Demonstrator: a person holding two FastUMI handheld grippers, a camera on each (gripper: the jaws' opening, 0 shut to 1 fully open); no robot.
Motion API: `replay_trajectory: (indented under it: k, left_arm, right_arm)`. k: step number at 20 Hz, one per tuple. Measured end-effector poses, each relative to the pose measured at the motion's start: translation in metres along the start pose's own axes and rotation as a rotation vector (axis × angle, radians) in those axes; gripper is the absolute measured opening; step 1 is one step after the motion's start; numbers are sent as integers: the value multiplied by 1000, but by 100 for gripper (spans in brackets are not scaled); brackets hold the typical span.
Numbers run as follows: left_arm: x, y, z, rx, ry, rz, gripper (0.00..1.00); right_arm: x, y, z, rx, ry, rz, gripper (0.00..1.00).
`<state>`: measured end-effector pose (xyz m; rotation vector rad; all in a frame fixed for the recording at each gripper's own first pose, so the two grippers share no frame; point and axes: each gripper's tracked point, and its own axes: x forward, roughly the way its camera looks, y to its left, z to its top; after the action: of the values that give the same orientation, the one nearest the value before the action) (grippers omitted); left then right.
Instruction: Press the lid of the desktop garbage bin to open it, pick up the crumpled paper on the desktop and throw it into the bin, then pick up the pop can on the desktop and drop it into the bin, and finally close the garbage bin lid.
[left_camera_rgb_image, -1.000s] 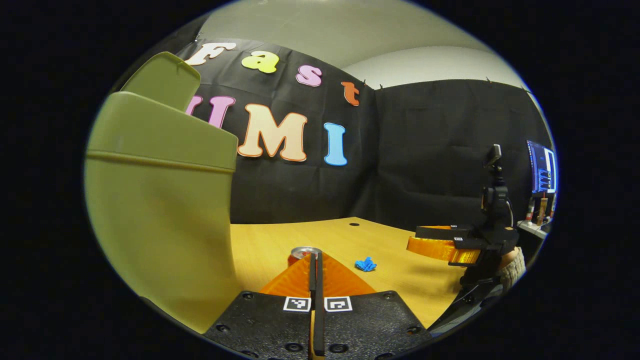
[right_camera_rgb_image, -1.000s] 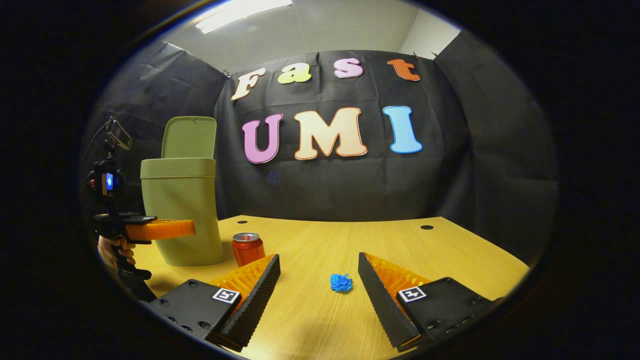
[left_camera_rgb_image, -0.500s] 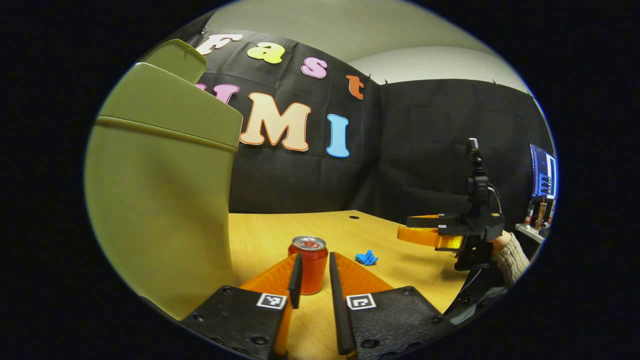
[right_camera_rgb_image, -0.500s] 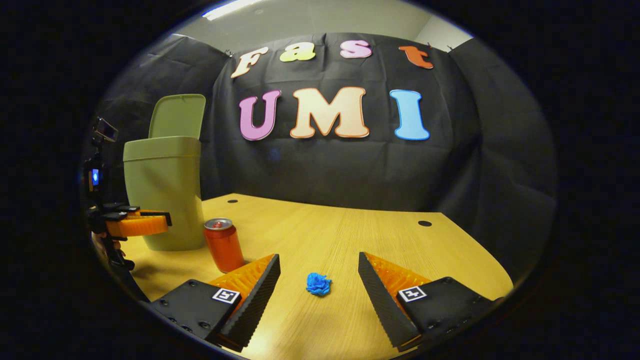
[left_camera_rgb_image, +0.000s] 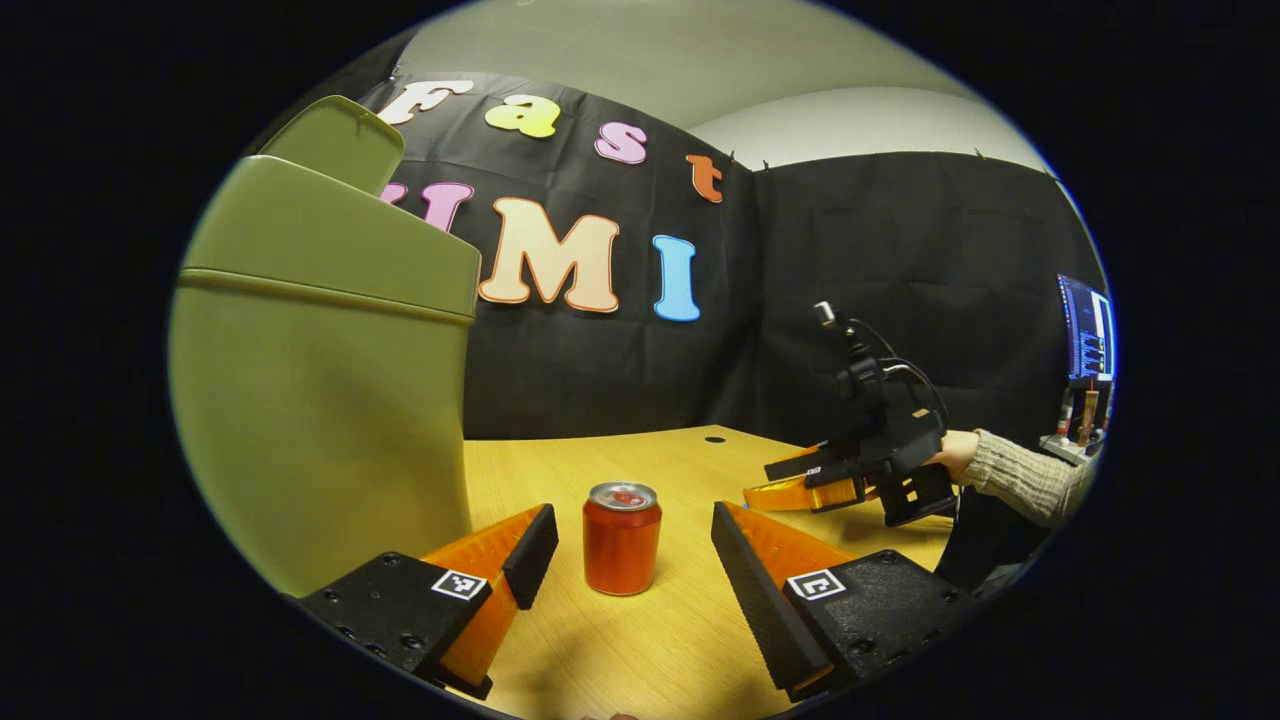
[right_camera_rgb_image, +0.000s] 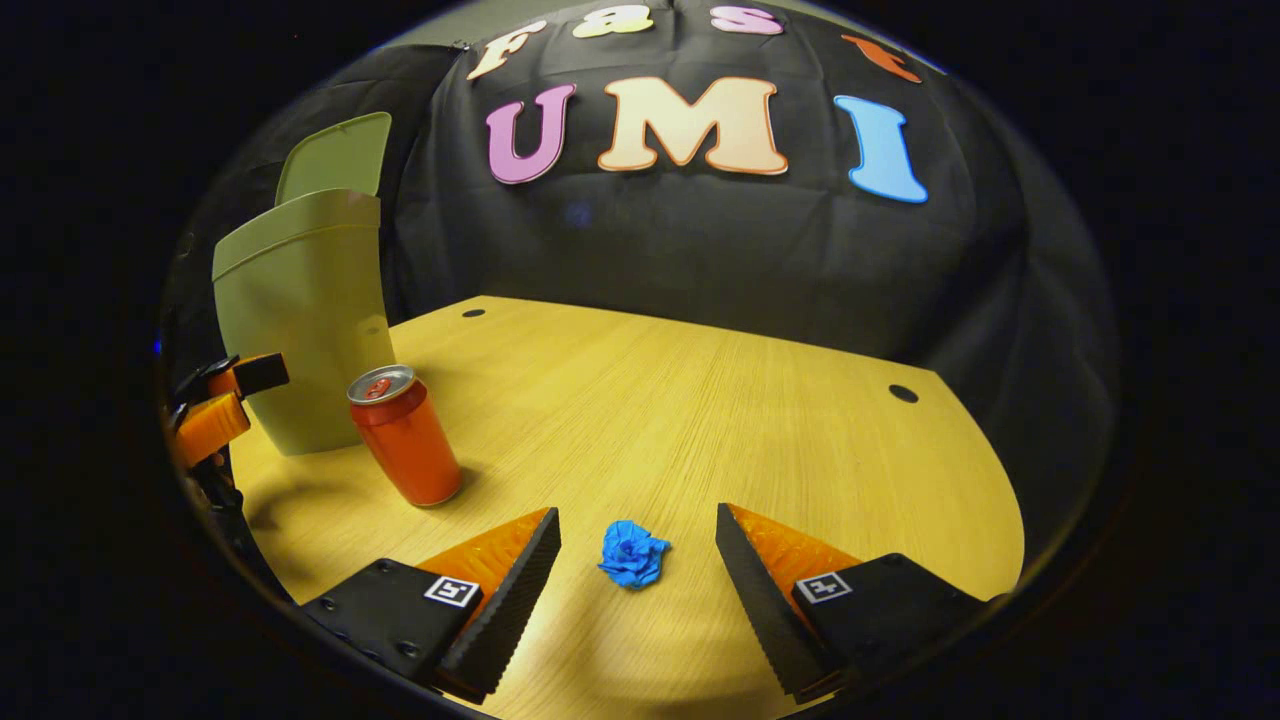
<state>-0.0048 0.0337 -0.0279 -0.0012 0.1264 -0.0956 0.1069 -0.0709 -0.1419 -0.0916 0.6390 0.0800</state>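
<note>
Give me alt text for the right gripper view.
The right gripper, open, is low over a wooden table with a blue crumpled paper lying between its fingers. To the left stand a red can and a green bin with its lid raised.

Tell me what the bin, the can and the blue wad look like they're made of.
Bin: likely plastic, with smooth matte olive walls and a moulded rim. Can: probably aluminium, with a glossy red body and silvery top. Blue wad: seemingly crumpled paper or tissue, with dull folds.
</note>
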Motion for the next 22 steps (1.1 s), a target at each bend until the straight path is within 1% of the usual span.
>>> replay_trajectory:
  k: [3, 6, 8, 9, 10, 11, 14, 15, 16, 17, 18, 19, 22]
  left_arm:
    - [-1, 1, 1, 2, 0, -1, 93]
    - [-3, 1, 4, 9, -7, 0, 93]
    - [-3, 0, 6, 16, -16, -3, 93]
    - [-3, 0, 6, 16, -15, -4, 93]
    - [-2, 0, 5, 13, -12, -3, 93]
    - [-1, 0, 4, 7, -9, -5, 93]
    - [-1, 0, -1, -9, 4, -6, 93]
    - [-2, 1, -1, -10, 4, -3, 93]
    - [-2, 2, -1, -11, 3, -2, 93]
    - [-2, 2, 1, -10, 2, -1, 93]
    - [-1, 3, 0, -10, 2, 1, 93]
    - [-1, 3, 0, -10, 2, 2, 93]
    - [-1, 3, -2, -16, 6, 2, 93]
  right_arm:
    - [18, 2, -16, 28, 102, 19, 99]
    - [26, -4, -30, 38, 186, -2, 98]
    - [31, -6, -36, 20, 216, -12, 99]
    - [32, -5, -37, 8, 225, -11, 96]
    - [33, -5, -38, 3, 230, -8, 90]
    - [33, -3, -39, 4, 235, -1, 86]
    - [36, 6, -42, 5, 239, 9, 46]
    - [36, 6, -41, 3, 235, 16, 43]
    - [34, 5, -36, 5, 223, 16, 34]
    - [33, 2, -33, 11, 212, 11, 29]
    - [33, 1, -30, 21, 205, 2, 18]
    - [32, 2, -29, 29, 206, 7, 11]
    - [27, 1, -25, 34, 203, 11, 11]
